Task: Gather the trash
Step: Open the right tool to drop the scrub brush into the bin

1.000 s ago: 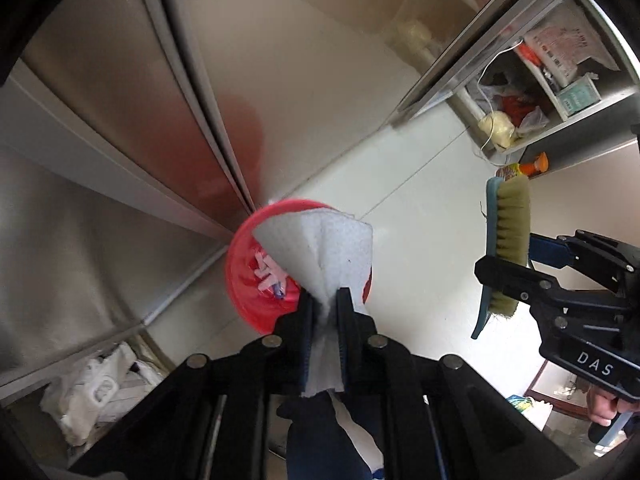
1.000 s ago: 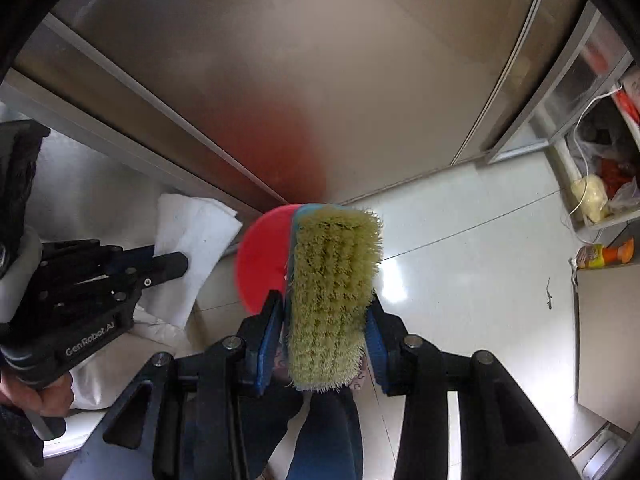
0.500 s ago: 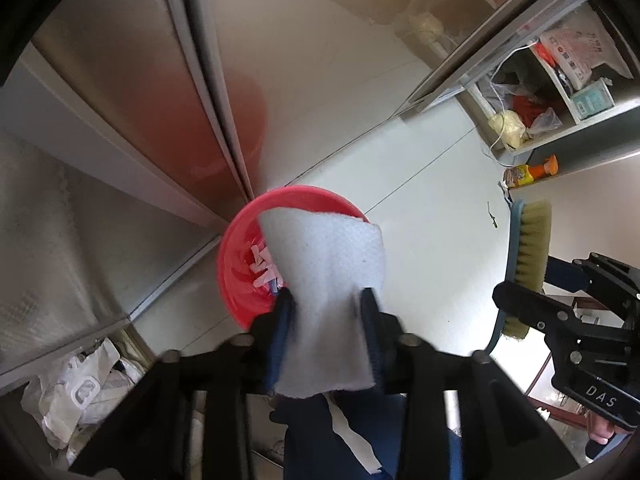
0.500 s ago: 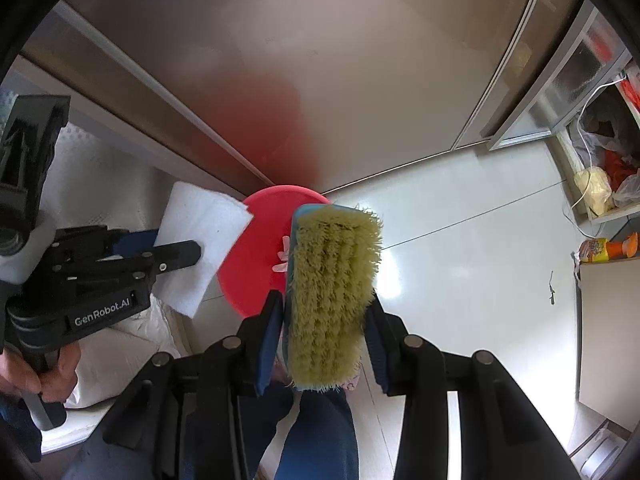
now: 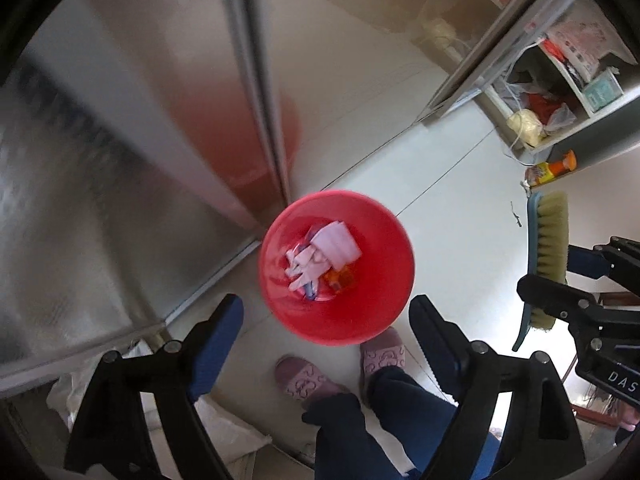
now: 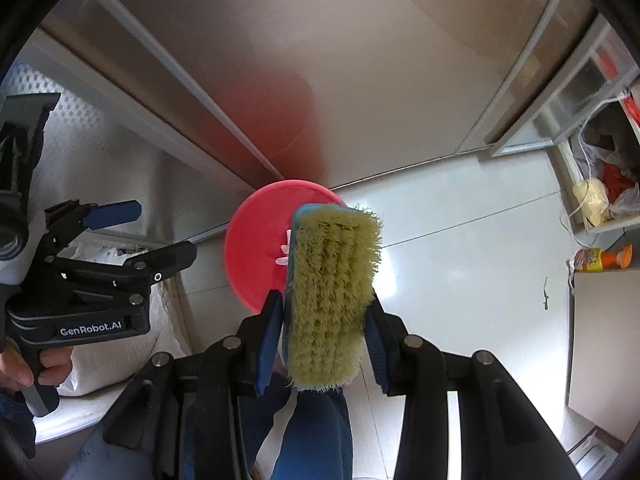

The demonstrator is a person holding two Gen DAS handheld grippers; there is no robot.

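Left gripper (image 5: 326, 332) spread wide, jaws just opened, nothing between them — white paper towel (image 5: 336, 245) lying below and beyond the fingertips, at frame centre. Resting inside the round red plastic bin (image 5: 384, 276) on the pale floor, atop pale scraps and an orange wrapper. Right gripper (image 6: 322, 334) clenched on a blue-backed scrub brush with yellow-green bristles (image 6: 332, 284), lower centre, partly covering the bin.

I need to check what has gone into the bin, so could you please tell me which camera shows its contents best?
The left wrist view: it looks straight down into the red bin, showing the white tissue and scraps inside. In the right wrist view the brush covers most of the bin.
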